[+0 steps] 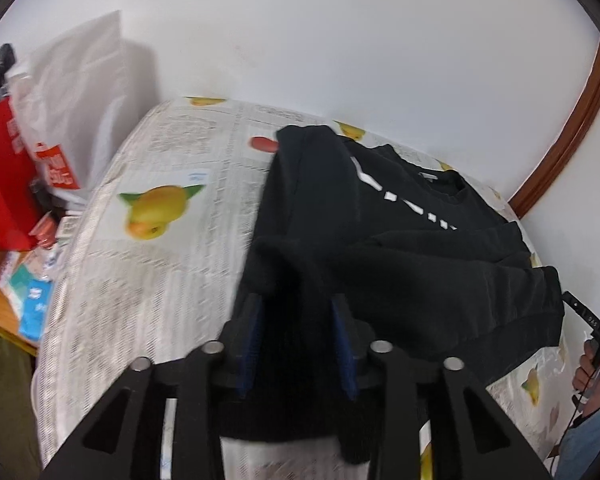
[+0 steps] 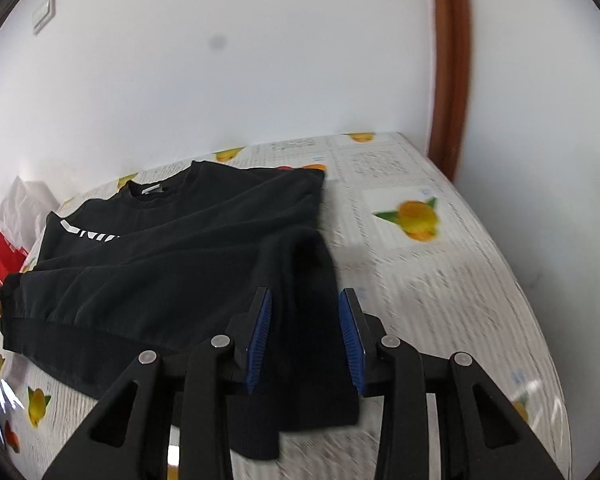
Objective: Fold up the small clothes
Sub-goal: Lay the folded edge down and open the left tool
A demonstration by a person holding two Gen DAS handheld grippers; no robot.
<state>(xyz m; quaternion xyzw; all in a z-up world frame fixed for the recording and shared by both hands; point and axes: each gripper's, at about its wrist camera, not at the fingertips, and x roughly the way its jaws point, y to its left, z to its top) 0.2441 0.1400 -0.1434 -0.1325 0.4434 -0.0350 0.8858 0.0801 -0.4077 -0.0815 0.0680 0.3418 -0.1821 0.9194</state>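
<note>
Your black sweatshirt [image 2: 172,248] lies on the newsprint tablecloth [image 2: 440,280]. Your left gripper [image 1: 296,300] and right gripper [image 2: 305,298] stand part-open, fabric loose between their pads. Red box [image 1: 0,168] left of the sweatshirt.

I see bare tablecloth [image 2: 440,280] free right of the right jaws; left of the left jaws, boxes [image 1: 0,184] and bag [image 1: 80,92] crowd the table's edge.

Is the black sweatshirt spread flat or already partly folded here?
Partly folded. On the black sweatshirt both sleeves lie across the chest, covering part of the white lettering; the hem still lies unfolded at the near edge.
</note>
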